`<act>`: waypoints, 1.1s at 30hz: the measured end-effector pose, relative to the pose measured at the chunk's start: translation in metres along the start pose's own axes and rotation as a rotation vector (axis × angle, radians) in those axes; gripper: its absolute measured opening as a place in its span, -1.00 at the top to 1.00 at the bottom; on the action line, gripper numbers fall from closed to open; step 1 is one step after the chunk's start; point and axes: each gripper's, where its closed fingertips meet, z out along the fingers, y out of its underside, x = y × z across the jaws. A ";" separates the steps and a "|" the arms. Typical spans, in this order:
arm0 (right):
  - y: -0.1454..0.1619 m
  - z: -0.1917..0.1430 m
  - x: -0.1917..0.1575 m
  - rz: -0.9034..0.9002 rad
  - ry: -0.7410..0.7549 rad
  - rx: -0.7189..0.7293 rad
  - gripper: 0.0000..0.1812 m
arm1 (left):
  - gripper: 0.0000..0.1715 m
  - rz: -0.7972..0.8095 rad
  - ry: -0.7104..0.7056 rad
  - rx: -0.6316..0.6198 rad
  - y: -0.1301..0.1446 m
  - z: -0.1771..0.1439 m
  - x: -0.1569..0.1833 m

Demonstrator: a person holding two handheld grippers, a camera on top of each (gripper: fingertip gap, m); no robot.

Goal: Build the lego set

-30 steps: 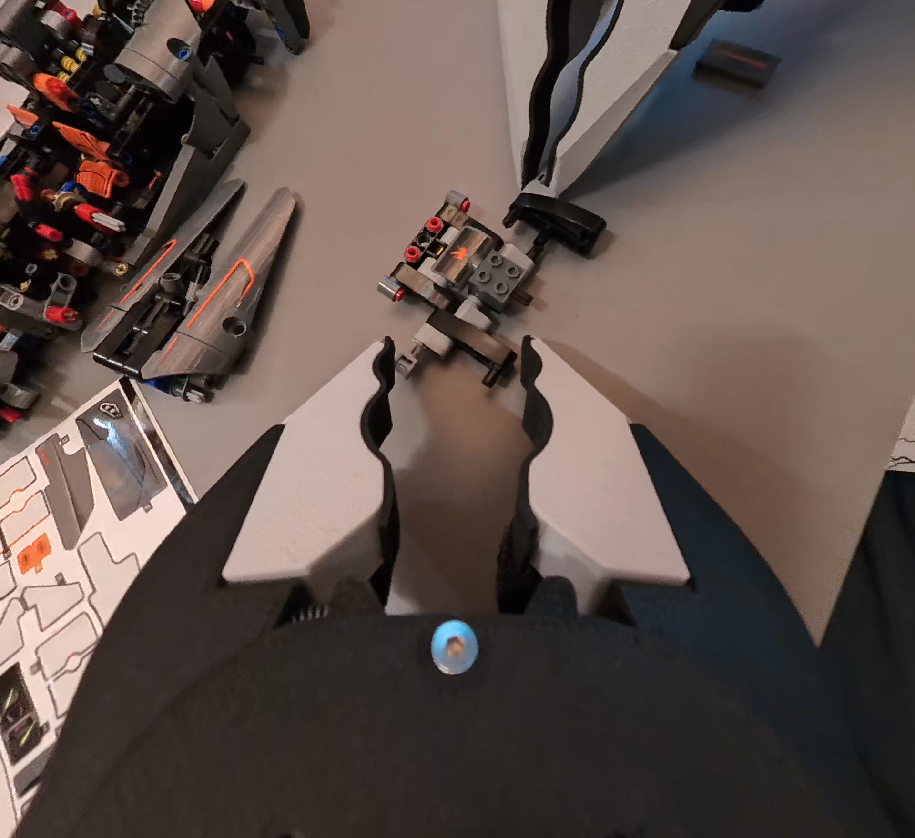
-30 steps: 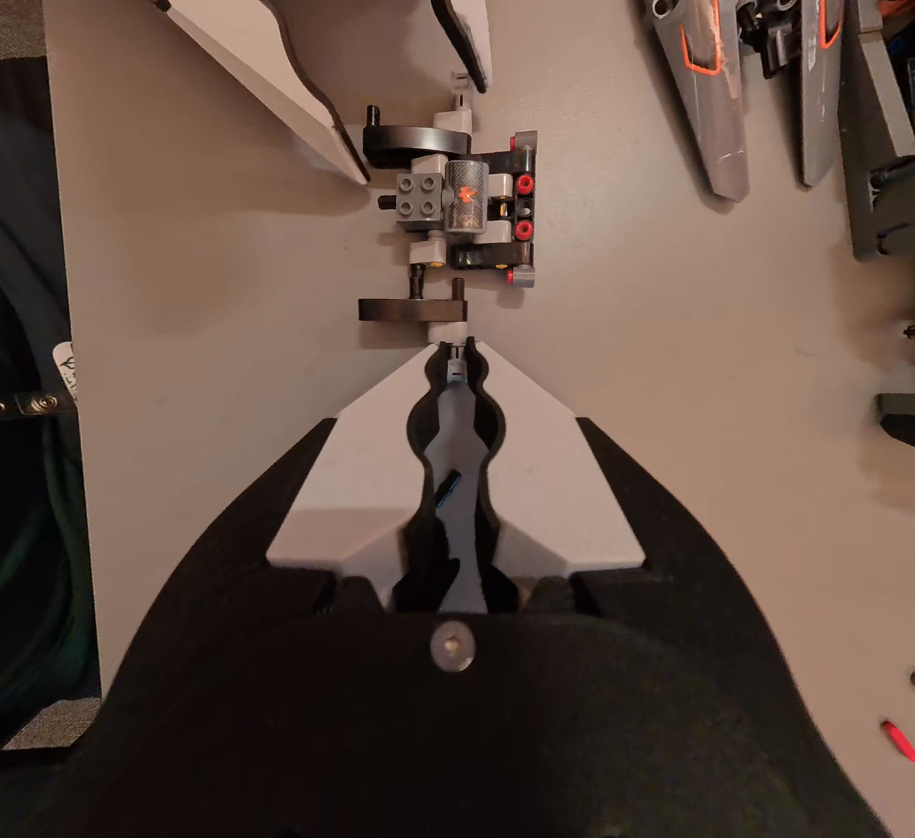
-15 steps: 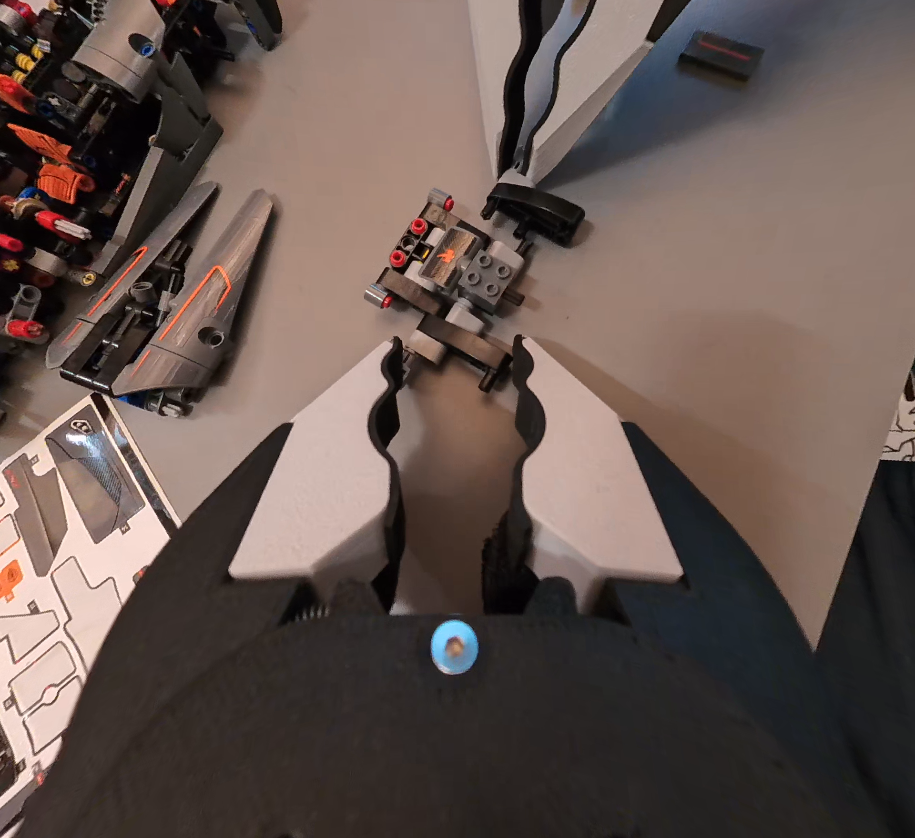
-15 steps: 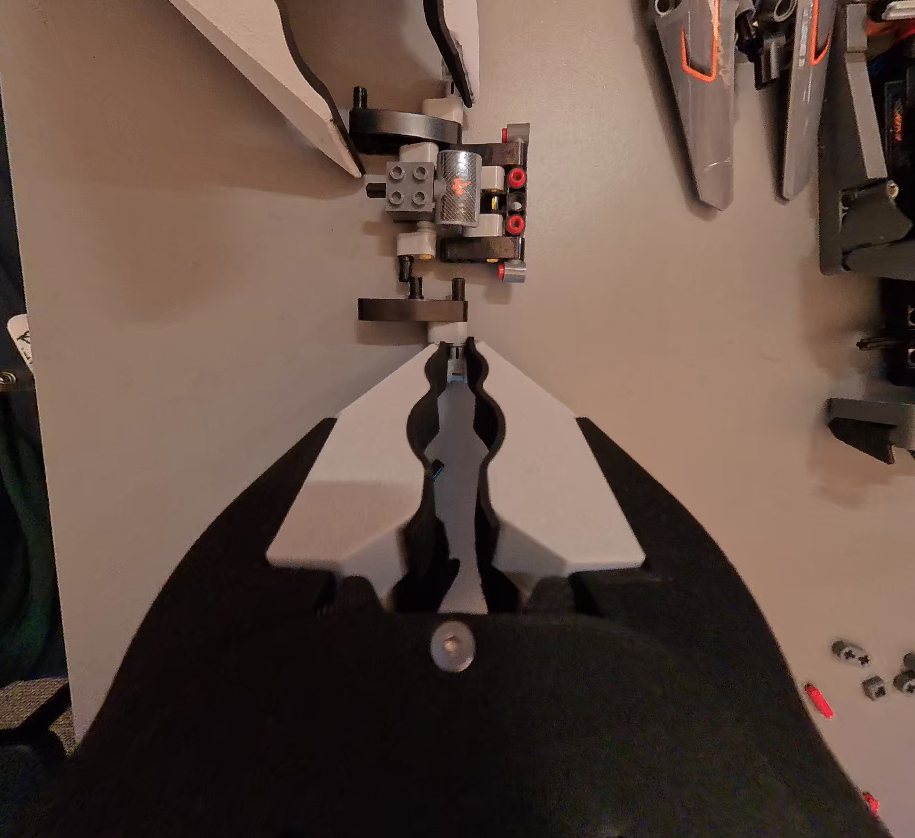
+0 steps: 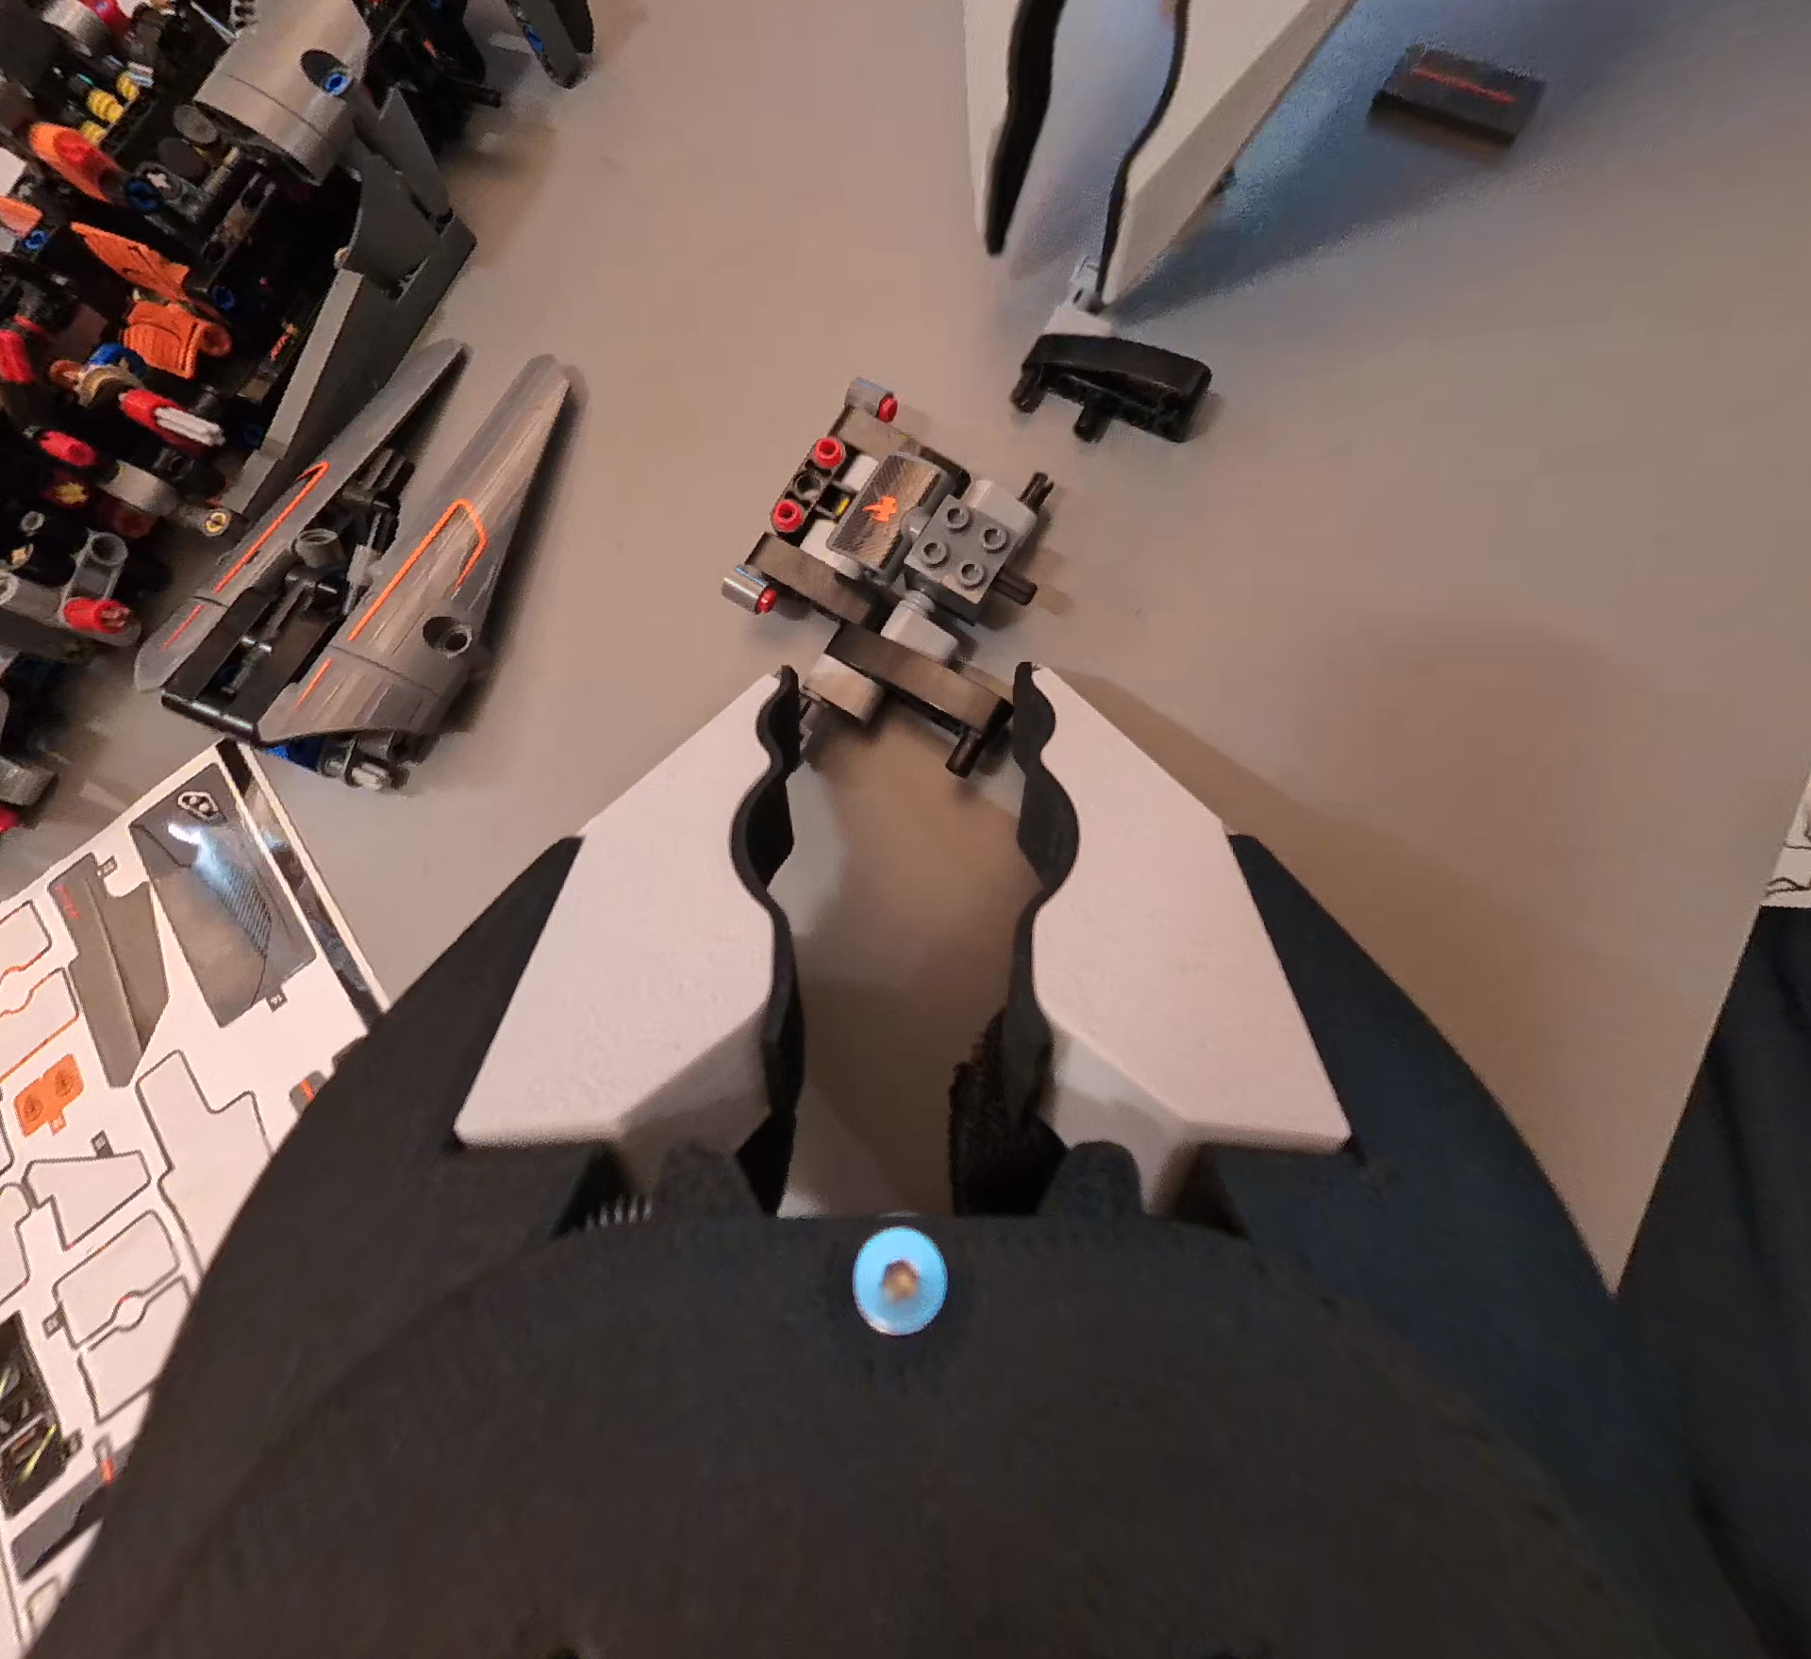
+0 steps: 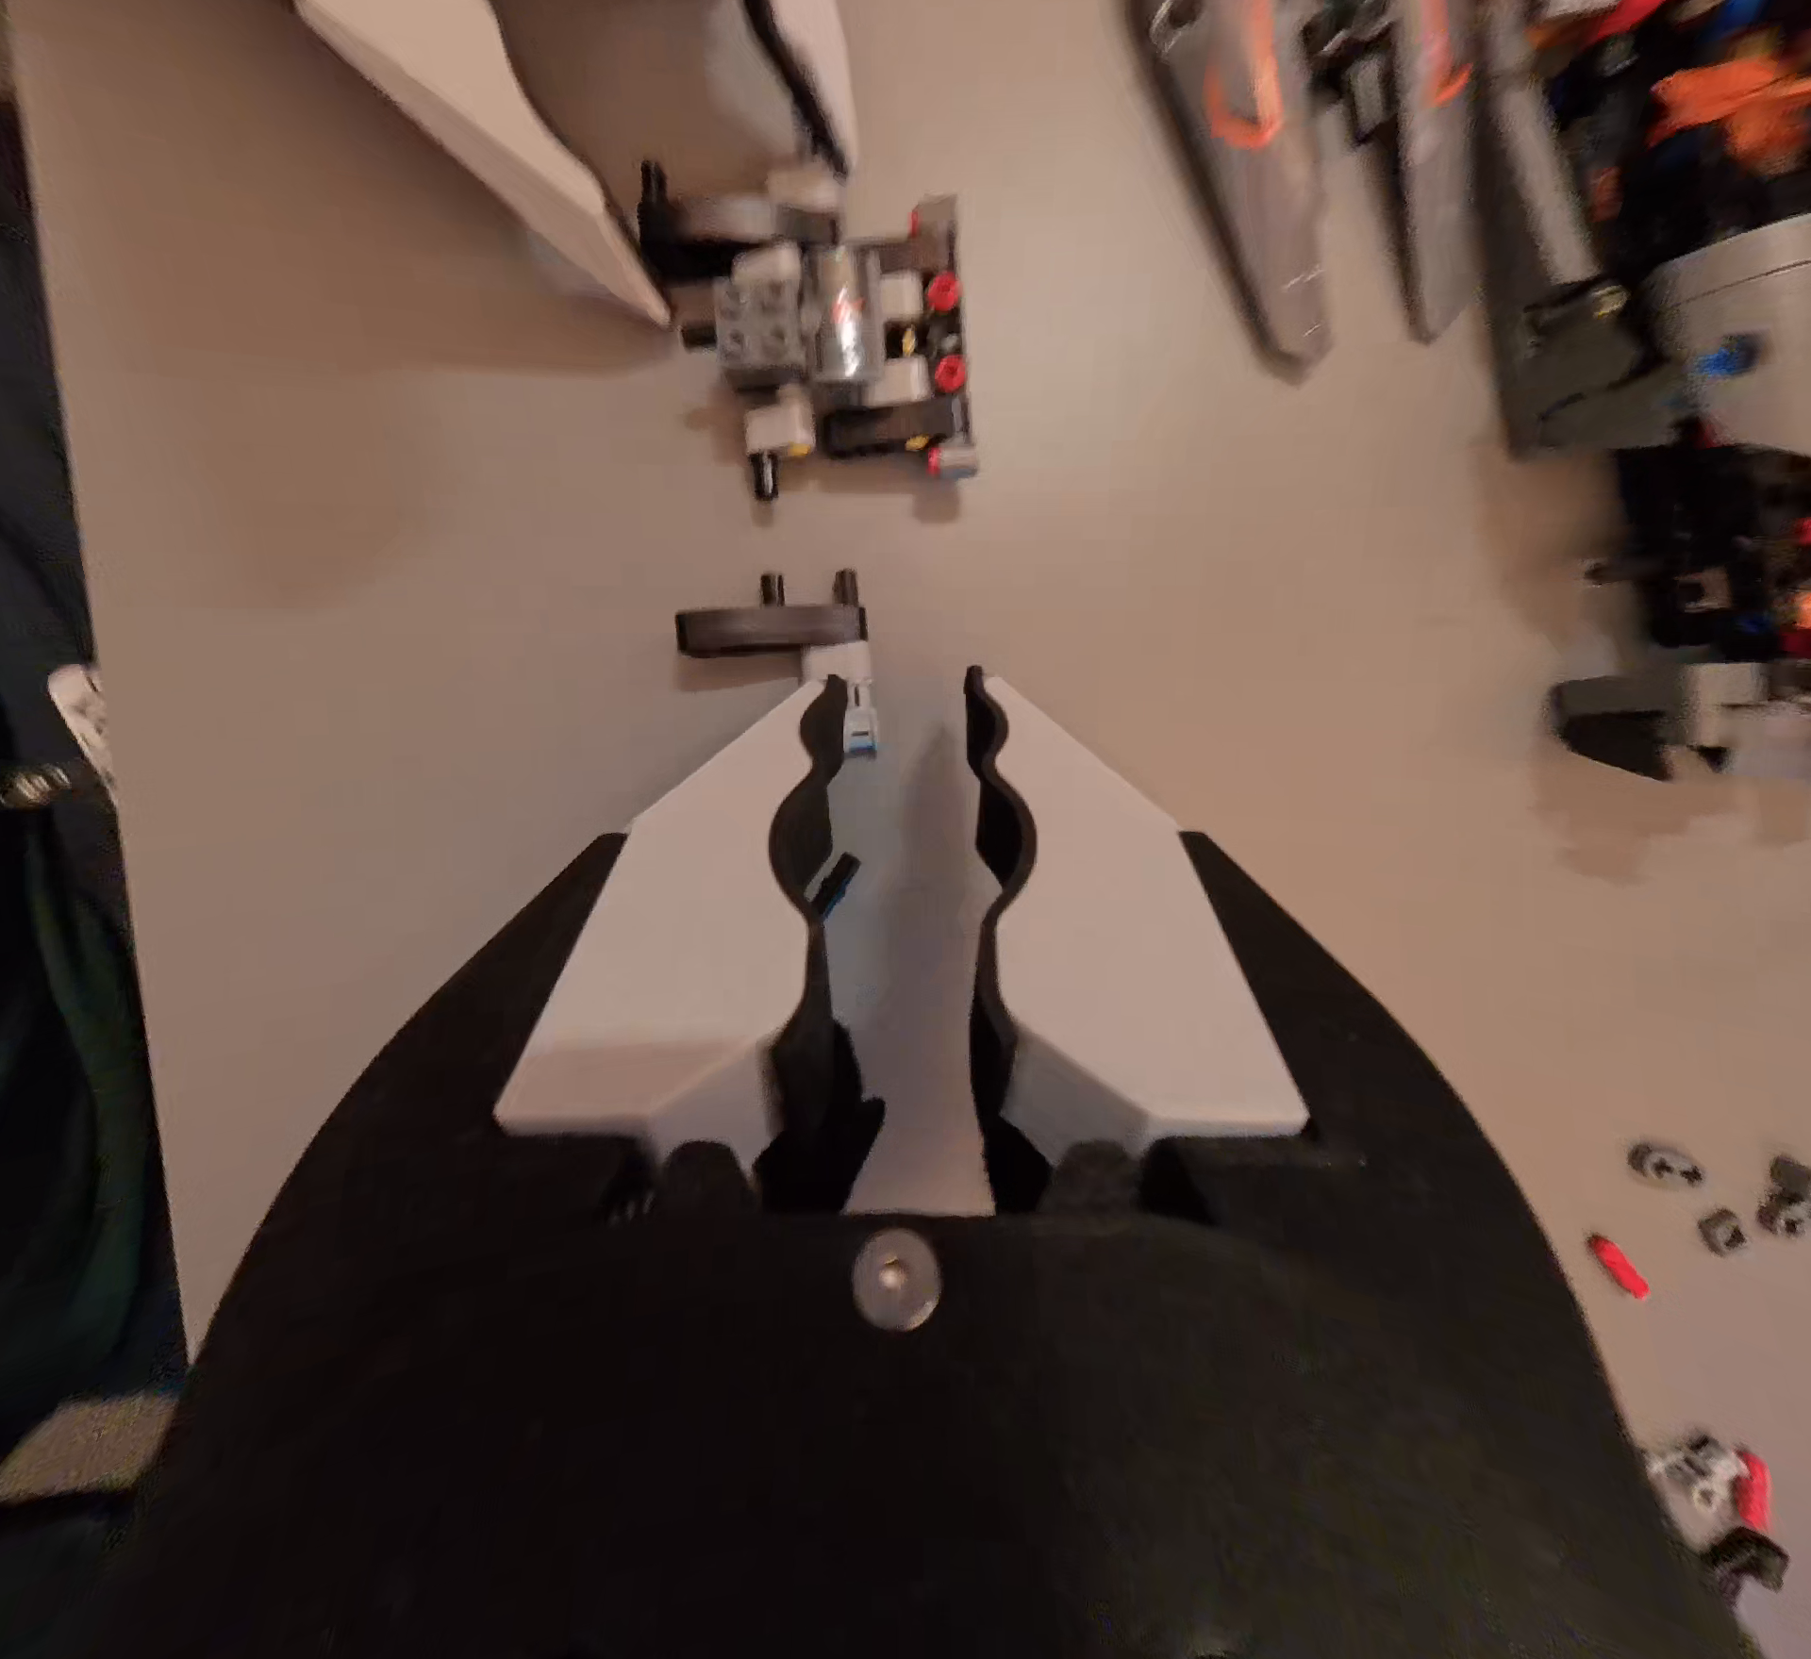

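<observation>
A small grey and black lego sub-assembly (image 5: 882, 534) with red pins lies on the grey table; it also shows in the right wrist view (image 6: 843, 328). My left gripper (image 5: 902, 681) is open, its fingertips flanking the sub-assembly's near black curved piece (image 5: 911, 691). A second black curved piece (image 6: 769, 627) with a light grey pin (image 6: 857, 715) lies apart from the sub-assembly, also in the left wrist view (image 5: 1112, 387). My right gripper (image 6: 902, 681) is open, with the pin beside its left fingertip.
A large black, grey and orange model (image 5: 196, 191) and two grey wing panels (image 5: 392, 573) lie at the left. A sticker sheet (image 5: 127, 1024) lies near left. A black tile (image 5: 1455, 88) lies far right. Loose small parts (image 6: 1715, 1200) lie right of my right gripper. About 10 centimeters separates my left fingertips from my right.
My right gripper, shut on the grey pin before, has drawn the black curved piece away from the sub-assembly and opened. My left gripper has closed in around the near black piece.
</observation>
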 end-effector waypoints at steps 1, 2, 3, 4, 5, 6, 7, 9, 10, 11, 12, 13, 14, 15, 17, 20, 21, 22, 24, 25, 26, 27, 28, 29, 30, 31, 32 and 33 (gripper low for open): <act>-0.007 -0.007 0.001 0.013 0.014 0.053 0.79 | 0.52 -0.016 0.004 0.017 -0.001 -0.002 0.000; -0.013 -0.014 -0.002 0.021 0.014 0.106 0.83 | 0.52 -0.042 0.013 0.043 -0.004 -0.004 0.001; -0.020 -0.019 -0.007 0.032 0.002 0.153 0.84 | 0.53 -0.067 0.011 0.076 -0.008 -0.007 -0.001; -0.025 -0.022 -0.012 0.033 -0.008 0.185 0.84 | 0.53 -0.095 0.027 0.107 -0.012 -0.010 0.000; -0.028 -0.022 -0.016 0.012 0.001 0.204 0.84 | 0.53 -0.141 0.069 0.137 -0.016 -0.013 0.003; -0.030 -0.020 -0.019 -0.024 0.021 0.218 0.83 | 0.72 -0.184 0.103 0.169 -0.020 -0.017 0.005; -0.032 -0.018 -0.023 -0.060 0.039 0.229 0.82 | 0.87 -0.222 0.092 0.211 -0.025 -0.021 -0.001; -0.029 -0.008 -0.027 -0.082 0.053 0.195 0.81 | 0.92 -0.269 0.135 0.246 -0.029 -0.025 -0.002; -0.025 -0.002 -0.028 -0.085 0.064 0.161 0.80 | 0.91 -0.267 0.121 0.229 -0.027 -0.024 -0.003; -0.023 0.001 -0.028 -0.094 0.076 0.147 0.81 | 0.87 -0.245 0.112 0.188 -0.021 -0.021 -0.002; -0.023 0.003 -0.031 -0.096 0.073 0.151 0.82 | 0.84 -0.225 0.116 0.158 -0.017 -0.018 0.001; -0.024 0.003 -0.034 -0.088 0.062 0.161 0.82 | 0.83 -0.215 0.118 0.150 -0.015 -0.017 0.003; -0.025 0.003 -0.038 -0.085 0.057 0.172 0.82 | 0.88 -0.210 0.112 0.152 -0.015 -0.017 0.004; -0.028 0.002 -0.042 -0.097 0.056 0.186 0.83 | 0.89 -0.211 0.110 0.144 -0.013 -0.016 0.005; -0.031 0.002 -0.051 -0.119 0.056 0.195 0.83 | 0.87 -0.201 0.101 0.155 -0.013 -0.019 0.004; -0.028 0.005 -0.059 -0.117 0.057 0.177 0.83 | 0.74 -0.140 0.111 0.181 -0.019 -0.034 0.008; -0.027 0.005 -0.062 -0.108 0.052 0.176 0.83 | 0.71 -0.093 0.098 0.173 -0.018 -0.038 0.009; -0.027 0.006 -0.063 -0.094 0.046 0.174 0.85 | 0.69 -0.034 0.094 0.147 -0.014 -0.040 0.011; -0.027 0.008 -0.067 -0.068 0.026 0.174 0.84 | 0.65 0.088 0.046 0.044 0.001 -0.037 0.010; -0.026 0.009 -0.067 -0.054 0.024 0.169 0.83 | 0.61 0.163 0.013 0.022 0.004 -0.034 0.009; -0.026 0.011 -0.066 -0.039 0.031 0.159 0.82 | 0.56 0.240 0.010 0.015 0.004 -0.032 0.013; -0.025 0.013 -0.064 -0.029 0.041 0.150 0.80 | 0.53 0.324 -0.005 0.012 0.002 -0.029 0.017; -0.024 0.014 -0.063 -0.023 0.050 0.147 0.80 | 0.52 0.417 -0.048 0.008 0.001 -0.026 0.018; -0.025 0.015 -0.063 -0.016 0.053 0.147 0.79 | 0.52 0.507 -0.074 -0.005 0.001 -0.023 0.020; -0.026 0.016 -0.063 -0.011 0.053 0.146 0.78 | 0.52 0.572 -0.093 -0.016 0.002 -0.021 0.020; -0.027 0.017 -0.063 -0.010 0.052 0.146 0.78 | 0.52 0.613 -0.106 -0.022 0.002 -0.019 0.020; -0.027 0.018 -0.063 -0.012 0.048 0.143 0.80 | 0.57 0.645 -0.101 -0.027 0.003 -0.017 0.022; -0.027 0.019 -0.063 -0.012 0.047 0.138 0.80 | 0.61 0.683 -0.107 -0.027 0.003 -0.016 0.023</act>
